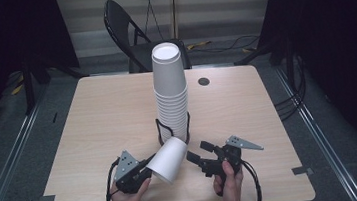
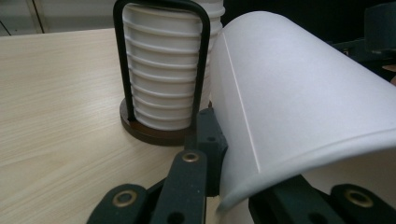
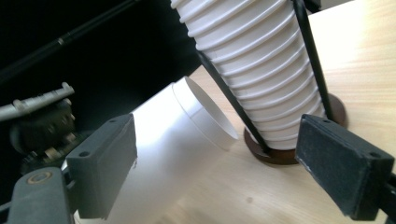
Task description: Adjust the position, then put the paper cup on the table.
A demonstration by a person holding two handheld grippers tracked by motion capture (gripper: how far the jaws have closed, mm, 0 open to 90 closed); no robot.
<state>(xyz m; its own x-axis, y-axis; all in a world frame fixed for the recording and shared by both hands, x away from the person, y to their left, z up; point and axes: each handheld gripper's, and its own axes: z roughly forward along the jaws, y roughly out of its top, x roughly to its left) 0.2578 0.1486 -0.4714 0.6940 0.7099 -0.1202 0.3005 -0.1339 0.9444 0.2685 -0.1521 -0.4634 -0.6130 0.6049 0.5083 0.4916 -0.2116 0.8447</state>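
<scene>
One plain white paper cup (image 1: 169, 160), tilted, is clamped at its rim by the left gripper (image 1: 143, 170); the right gripper (image 1: 198, 154), at its 3 o'clock, gapes empty.

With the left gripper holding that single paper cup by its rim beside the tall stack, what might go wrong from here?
1. The left gripper pinches only the thin rim of the paper cup; the rim could crease or slip out.
2. The cup's base lies close to the tall cup stack in its wire holder; a swing might knock the leaning stack.
3. The right gripper stands open close by and could bump the cup.
</scene>
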